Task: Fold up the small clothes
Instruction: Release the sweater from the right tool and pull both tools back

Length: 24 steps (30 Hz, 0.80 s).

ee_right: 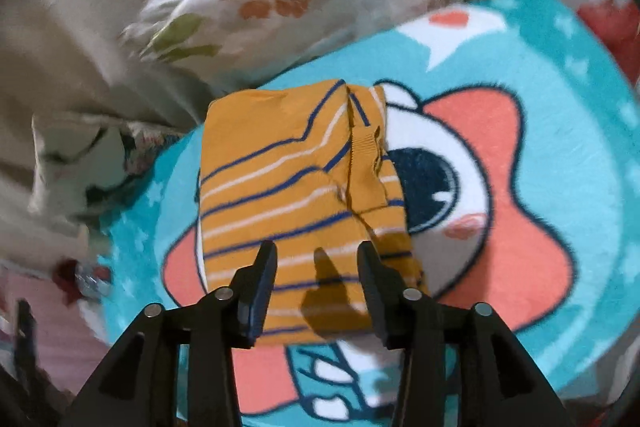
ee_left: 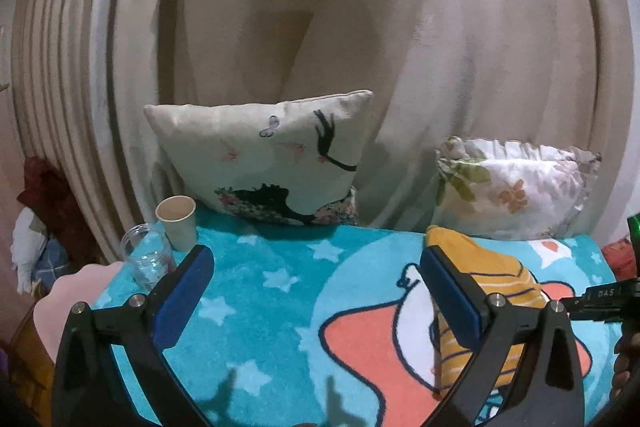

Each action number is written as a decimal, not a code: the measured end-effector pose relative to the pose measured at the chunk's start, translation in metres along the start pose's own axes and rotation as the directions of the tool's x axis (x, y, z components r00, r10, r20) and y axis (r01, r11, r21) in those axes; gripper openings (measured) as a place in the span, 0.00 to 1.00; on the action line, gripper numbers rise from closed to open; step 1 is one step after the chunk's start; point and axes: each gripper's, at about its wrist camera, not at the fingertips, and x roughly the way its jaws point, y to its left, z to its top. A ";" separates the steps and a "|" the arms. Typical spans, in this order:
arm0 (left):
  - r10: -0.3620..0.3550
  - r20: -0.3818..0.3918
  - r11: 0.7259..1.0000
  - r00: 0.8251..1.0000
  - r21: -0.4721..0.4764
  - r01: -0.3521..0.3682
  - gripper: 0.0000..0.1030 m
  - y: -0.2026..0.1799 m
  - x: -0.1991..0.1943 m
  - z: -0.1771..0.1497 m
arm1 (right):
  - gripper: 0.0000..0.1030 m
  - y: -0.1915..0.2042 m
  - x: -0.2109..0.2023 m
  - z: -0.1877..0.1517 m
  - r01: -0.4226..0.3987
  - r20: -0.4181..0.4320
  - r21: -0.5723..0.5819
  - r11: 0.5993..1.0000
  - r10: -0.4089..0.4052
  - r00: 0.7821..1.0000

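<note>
A turquoise cartoon blanket (ee_left: 280, 287) covers the surface, its far edge running into cream curtains (ee_left: 400, 27) and two pillows: a cream printed pillow (ee_left: 248, 151) ahead of the left fingers and a floral pillow (ee_left: 516, 187) beyond the right-hand one. Between the left gripper's (ee_left: 316, 291) fingers there is only open blanket, clear up to the pillows.

The mustard striped garment (ee_right: 288, 179) lies folded into a compact block on the blanket, directly ahead of and under the right gripper (ee_right: 316, 287). That gripper's jaws stand partly apart above the near edge of the cloth; whether the tips touch it I cannot tell. The left gripper's jaws are spread fully wide and empty, the garment just past its right finger (ee_left: 448, 295).

Beyond its left finger (ee_left: 184, 291), at the blanket's edge, stand a paper cup (ee_left: 178, 223) and a clear plastic cup (ee_left: 146, 255), side by side; both look empty.
</note>
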 end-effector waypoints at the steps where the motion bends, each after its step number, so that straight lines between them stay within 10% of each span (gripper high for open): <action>1: -0.011 0.004 1.000 1.000 0.009 0.010 1.00 0.000 -0.002 0.002 | 0.52 0.005 -0.005 -0.004 0.032 0.004 -0.024 0.999 -0.032 0.999; 11: -0.105 0.115 0.954 0.988 0.292 0.067 1.00 -0.026 -0.013 0.025 | 0.55 0.048 -0.010 -0.014 0.152 0.027 -0.125 0.980 -0.149 0.988; 24: -0.311 -0.002 0.943 0.950 0.124 0.309 1.00 -0.050 -0.030 0.007 | 0.63 0.053 -0.010 -0.029 0.052 0.043 -0.119 0.991 -0.047 0.998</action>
